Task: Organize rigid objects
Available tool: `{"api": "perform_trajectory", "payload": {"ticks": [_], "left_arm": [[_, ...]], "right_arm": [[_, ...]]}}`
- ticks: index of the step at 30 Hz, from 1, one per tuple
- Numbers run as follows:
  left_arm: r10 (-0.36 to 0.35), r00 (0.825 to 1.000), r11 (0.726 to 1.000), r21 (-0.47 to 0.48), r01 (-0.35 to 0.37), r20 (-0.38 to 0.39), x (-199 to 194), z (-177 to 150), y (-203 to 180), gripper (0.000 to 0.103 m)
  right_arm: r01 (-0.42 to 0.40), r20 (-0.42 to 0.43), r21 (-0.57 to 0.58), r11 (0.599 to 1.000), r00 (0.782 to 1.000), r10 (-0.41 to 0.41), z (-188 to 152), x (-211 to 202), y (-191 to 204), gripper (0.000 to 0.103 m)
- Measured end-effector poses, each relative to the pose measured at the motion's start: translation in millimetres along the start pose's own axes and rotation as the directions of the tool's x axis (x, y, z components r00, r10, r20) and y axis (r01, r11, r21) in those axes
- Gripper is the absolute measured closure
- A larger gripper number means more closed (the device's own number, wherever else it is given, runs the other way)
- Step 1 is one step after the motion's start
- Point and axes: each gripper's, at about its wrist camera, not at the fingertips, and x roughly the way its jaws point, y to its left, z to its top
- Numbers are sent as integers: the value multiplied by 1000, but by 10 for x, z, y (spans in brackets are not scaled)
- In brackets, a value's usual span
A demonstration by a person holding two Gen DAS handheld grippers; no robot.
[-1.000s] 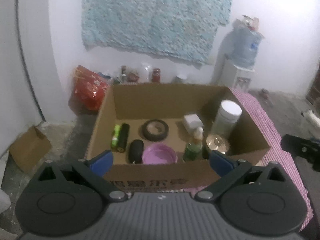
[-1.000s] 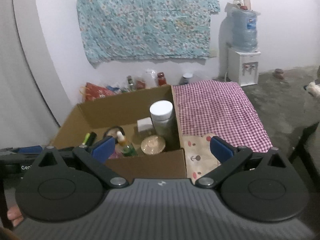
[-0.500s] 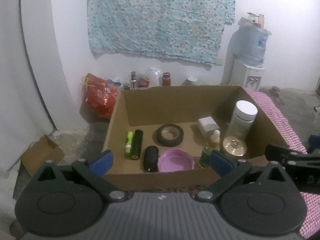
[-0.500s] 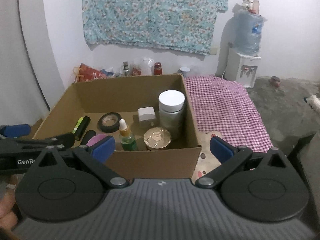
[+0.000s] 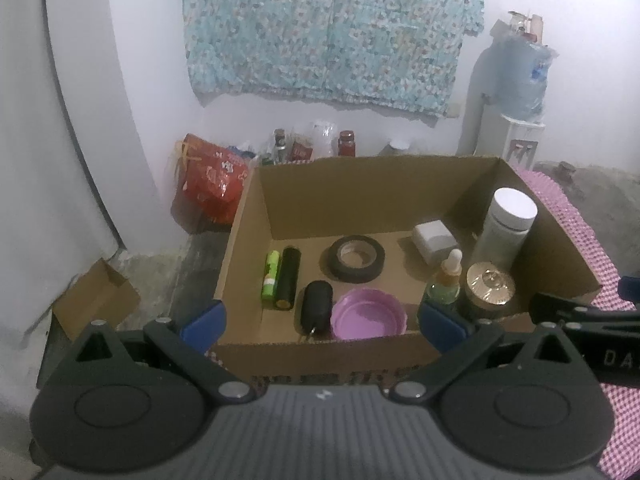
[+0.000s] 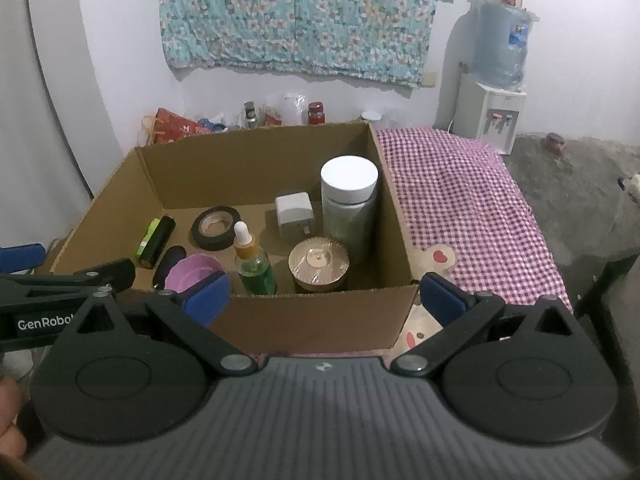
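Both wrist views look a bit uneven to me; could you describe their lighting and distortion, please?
Left wrist view: dim and soft, the wall line bowed by the fisheye, corners vignetted, the cardboard box interior shadowed. Right wrist view: somewhat brighter and sharper, the checked cloth evenly lit, edges likewise curved.

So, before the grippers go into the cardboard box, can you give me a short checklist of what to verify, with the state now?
1. Left gripper open and holding nothing: ok.
2. Right gripper open and holding nothing: ok.
3. Cardboard box open at the top, with no flap over the objects: ok.
4. Tall things upright: the white-lidded jar and the dropper bottle both stand: ok.
5. Room around the dropper bottle: the gold-lidded tin and the purple lid are close on either side: not ok for a wide grasp.
6. Where each object should go: cannot tell.
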Motion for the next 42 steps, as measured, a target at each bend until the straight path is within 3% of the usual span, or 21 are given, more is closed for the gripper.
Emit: {"api": "perform_trajectory", "payload": {"ticks": [9, 42], "left_arm": [[0, 999, 1000, -9, 0, -33, 16, -31, 11, 1], [-2, 1000, 1000, -14, 2, -24, -72, -23, 17, 3]], "right_arm": [[-3, -19, -7, 1000, 1000, 3, -17, 42, -3, 1], [2, -1, -9, 1000, 1000, -2, -13, -74, -13, 1]]}}
